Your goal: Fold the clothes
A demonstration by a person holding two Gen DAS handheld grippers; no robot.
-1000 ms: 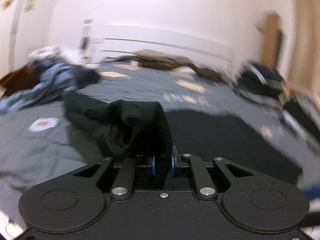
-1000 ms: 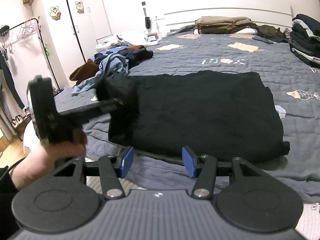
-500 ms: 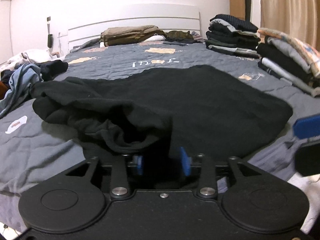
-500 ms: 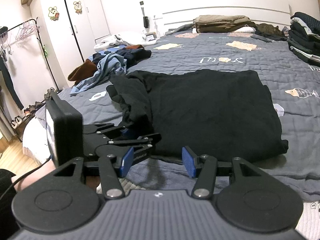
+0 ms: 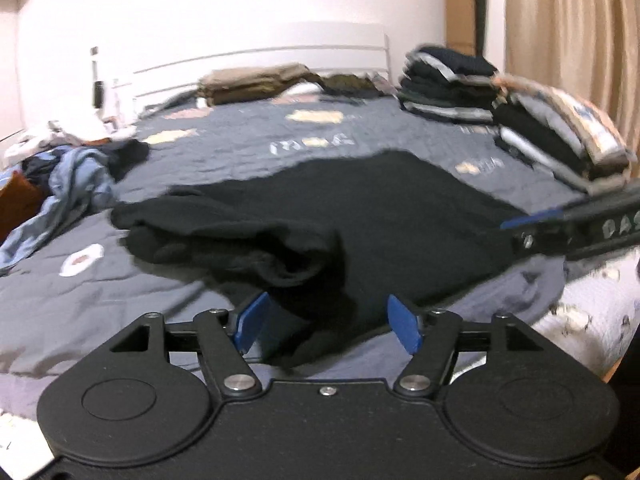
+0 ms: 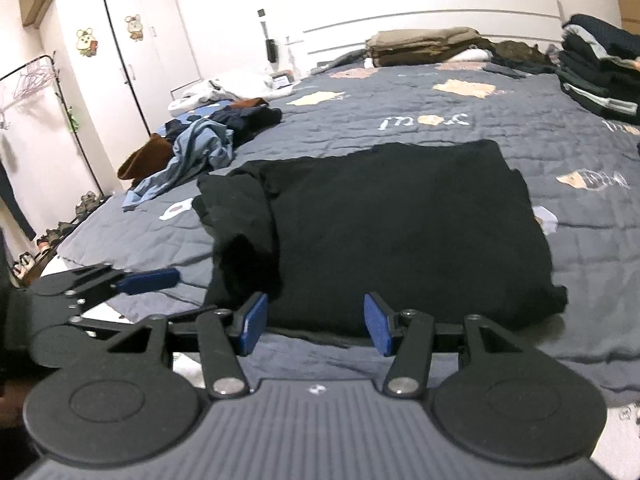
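A black garment (image 6: 400, 224) lies spread on the grey bedspread (image 6: 440, 120), its left sleeve folded in over the body in a rumpled ridge (image 5: 248, 240). My left gripper (image 5: 328, 326) stands open at the garment's near left edge, nothing between its blue pads. My right gripper (image 6: 316, 324) is open too, just short of the garment's near hem. The left gripper also shows at the left of the right wrist view (image 6: 152, 280), and the right gripper's fingers (image 5: 536, 216) show at the right of the left wrist view.
A heap of unfolded clothes (image 6: 200, 144) lies at the bed's left side. Folded stacks (image 5: 552, 132) stand along the right side and brown ones (image 6: 420, 46) by the headboard. A wardrobe (image 6: 120, 60), a clothes rack and shoes are at the left.
My left gripper carried the sleeve rightward over the body, opened and let it drop, then drew back toward the near edge. My right gripper stayed open and barely moved.
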